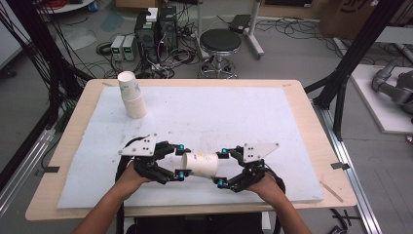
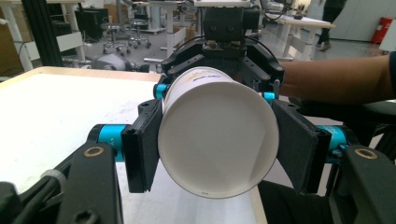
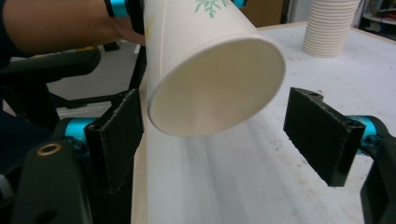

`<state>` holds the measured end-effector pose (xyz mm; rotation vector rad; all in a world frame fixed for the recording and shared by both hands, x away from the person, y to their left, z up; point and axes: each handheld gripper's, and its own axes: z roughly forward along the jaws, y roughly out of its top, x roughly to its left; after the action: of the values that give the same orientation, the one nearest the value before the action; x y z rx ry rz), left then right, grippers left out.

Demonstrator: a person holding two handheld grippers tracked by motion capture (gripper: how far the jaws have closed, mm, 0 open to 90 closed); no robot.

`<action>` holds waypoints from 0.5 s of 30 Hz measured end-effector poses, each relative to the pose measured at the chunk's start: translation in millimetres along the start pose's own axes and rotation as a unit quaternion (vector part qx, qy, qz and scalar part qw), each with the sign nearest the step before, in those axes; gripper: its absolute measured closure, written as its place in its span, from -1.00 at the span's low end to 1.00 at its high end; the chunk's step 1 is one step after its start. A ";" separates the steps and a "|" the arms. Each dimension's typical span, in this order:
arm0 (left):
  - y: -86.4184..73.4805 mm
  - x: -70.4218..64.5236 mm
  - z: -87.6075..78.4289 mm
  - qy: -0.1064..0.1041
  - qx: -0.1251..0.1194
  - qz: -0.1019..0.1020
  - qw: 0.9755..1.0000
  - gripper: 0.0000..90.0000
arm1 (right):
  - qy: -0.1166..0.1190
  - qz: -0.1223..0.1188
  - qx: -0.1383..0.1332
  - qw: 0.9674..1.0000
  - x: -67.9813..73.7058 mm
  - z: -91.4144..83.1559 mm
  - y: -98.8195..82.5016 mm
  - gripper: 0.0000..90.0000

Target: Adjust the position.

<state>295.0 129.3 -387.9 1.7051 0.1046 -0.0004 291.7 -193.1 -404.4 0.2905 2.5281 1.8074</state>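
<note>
A white paper cup (image 1: 199, 165) with a green print lies level in the air near the table's front edge, held between both grippers. My left gripper (image 1: 180, 161) is shut on its left end; in the left gripper view both black pads (image 2: 142, 149) press the cup (image 2: 217, 140) from either side. My right gripper (image 1: 222, 167) stands open around the cup's other end. In the right gripper view the cup (image 3: 215, 88) hangs between the pads (image 3: 322, 135), and a gap shows on the right side.
A tilted stack of paper cups (image 1: 131, 95) stands at the back left of the white mat (image 1: 219, 112); the same stack (image 3: 329, 28) shows in the right gripper view. A stool (image 1: 220, 41) and computer cases (image 1: 156, 29) are on the floor beyond the table.
</note>
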 end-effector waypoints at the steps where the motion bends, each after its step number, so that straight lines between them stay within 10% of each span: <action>1: -0.1 0.2 0.6 -0.001 -0.001 -0.001 1.000 -0.17 | 0.002 0.001 -0.001 1.000 -0.1 0.5 0.1 -0.54; 15: -4.8 0.0 4.1 -0.016 -0.031 -0.012 0.999 -0.17 | 0.039 0.018 -0.040 0.998 -3.9 4.5 -3.8 -0.41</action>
<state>294.8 125.8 -393.2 1.6418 0.1001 -0.0419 295.6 -190.7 -409.8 0.2709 2.5077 1.9643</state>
